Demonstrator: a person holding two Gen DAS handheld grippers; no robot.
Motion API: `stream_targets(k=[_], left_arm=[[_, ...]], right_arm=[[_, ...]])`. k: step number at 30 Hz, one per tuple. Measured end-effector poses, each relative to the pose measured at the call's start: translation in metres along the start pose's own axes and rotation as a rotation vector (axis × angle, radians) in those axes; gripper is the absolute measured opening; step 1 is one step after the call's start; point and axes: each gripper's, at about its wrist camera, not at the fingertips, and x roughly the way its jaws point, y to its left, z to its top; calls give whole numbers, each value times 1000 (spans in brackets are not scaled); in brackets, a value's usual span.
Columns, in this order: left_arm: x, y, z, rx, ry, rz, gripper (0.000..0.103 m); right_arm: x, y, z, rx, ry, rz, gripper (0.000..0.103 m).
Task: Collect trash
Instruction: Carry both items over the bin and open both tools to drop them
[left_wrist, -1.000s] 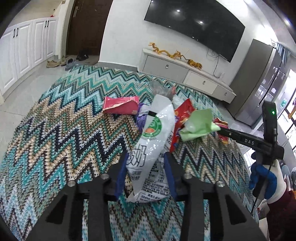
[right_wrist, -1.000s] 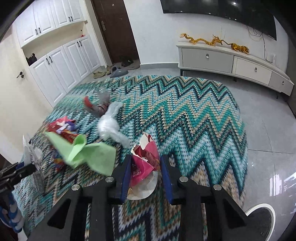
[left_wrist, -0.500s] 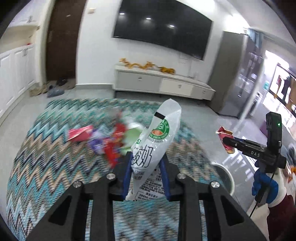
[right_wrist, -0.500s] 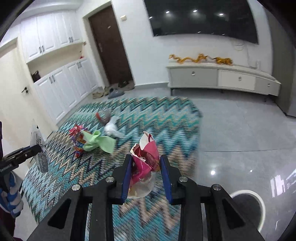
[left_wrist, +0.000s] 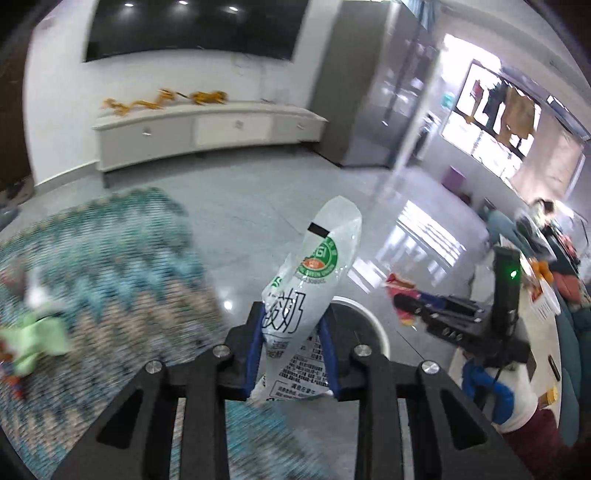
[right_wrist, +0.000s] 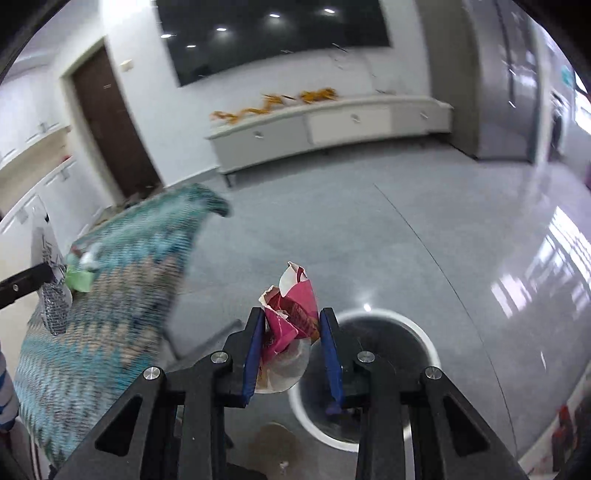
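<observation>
Blue pads on the left claw (left_wrist: 291, 341) pinch a tall white plastic bag (left_wrist: 312, 280) with green and black print. The jaws have just closed in a little, and the bag stands up between them. Behind it sits the white rim of a round bin (left_wrist: 373, 319) on the shiny grey floor (left_wrist: 258, 214). The right claw (right_wrist: 291, 345) is nearly shut too, squeezing a crumpled pink wrapper (right_wrist: 291, 314) right next to the bin's (right_wrist: 424, 354) dark opening. More trash, a green scrap (left_wrist: 33, 336) among it, lies near the left side of the zigzag rug (left_wrist: 110, 273). The rug's near edge stops just short of the bin. Bare floor spreads wide from the bin to the long white cabinet (right_wrist: 332, 129) by the wall.
</observation>
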Motion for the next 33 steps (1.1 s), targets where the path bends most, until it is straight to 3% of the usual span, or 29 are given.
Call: stream_targets(k=[7, 9, 11, 13, 15, 19, 26, 33], left_arm=[[85, -59, 20, 47, 95, -63, 33], [102, -68, 22, 42, 116, -80, 41], [120, -72, 26, 26, 139, -106, 53], [131, -76, 31, 12, 153, -129, 59], [135, -80, 34, 8, 157, -142, 62], [128, -82, 35, 20, 133, -149, 62], [86, -64, 34, 12, 56, -85, 62], [35, -32, 28, -2, -25, -20, 61]], right_arm=[[20, -53, -19, 107, 43, -36, 29], [26, -63, -22, 122, 57, -46, 29], [28, -72, -26, 138, 62, -65, 39], [28, -81, -28, 160, 60, -81, 45], [26, -87, -29, 174, 58, -90, 46], [22, -92, -31, 189, 53, -101, 46], [-1, -90, -22, 204, -6, -86, 46], [-29, -60, -10, 161, -66, -67, 46]])
